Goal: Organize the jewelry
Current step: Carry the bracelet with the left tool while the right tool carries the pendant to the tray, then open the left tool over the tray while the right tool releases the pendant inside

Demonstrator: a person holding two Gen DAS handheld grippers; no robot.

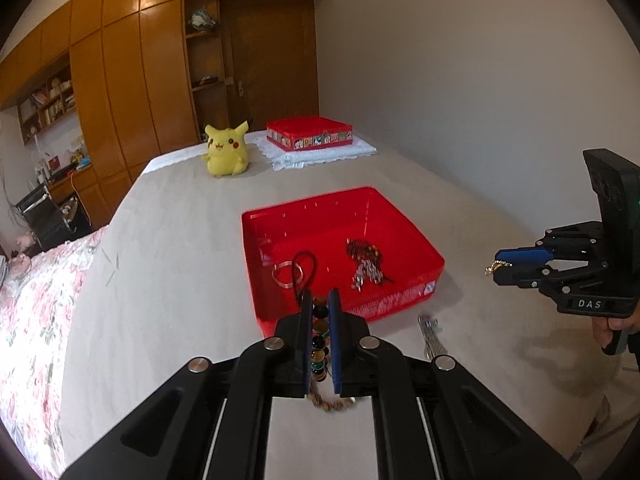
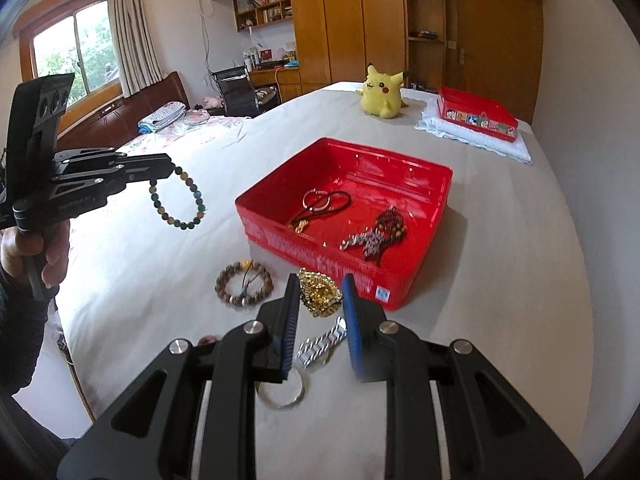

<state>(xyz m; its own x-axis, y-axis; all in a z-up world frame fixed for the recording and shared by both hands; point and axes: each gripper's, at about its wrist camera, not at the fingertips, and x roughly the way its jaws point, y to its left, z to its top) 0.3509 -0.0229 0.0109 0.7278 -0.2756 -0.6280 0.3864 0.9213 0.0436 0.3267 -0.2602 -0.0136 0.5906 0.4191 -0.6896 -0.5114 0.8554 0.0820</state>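
Beige bedspread under red tray; left claw clenched on beaded bracelet, right claw on gold chain.

Walls: plain white.
Wardrobe: tall honey-brown wooden doors, open shelves with books beside them.
Door: wooden, metal handle.
Window: wood-framed, daylight and greenery outside, pale curtain drawn aside.
Bed: beige sheet, dark wooden headboard, floral cover.
Desk: cluttered, black chair in front.
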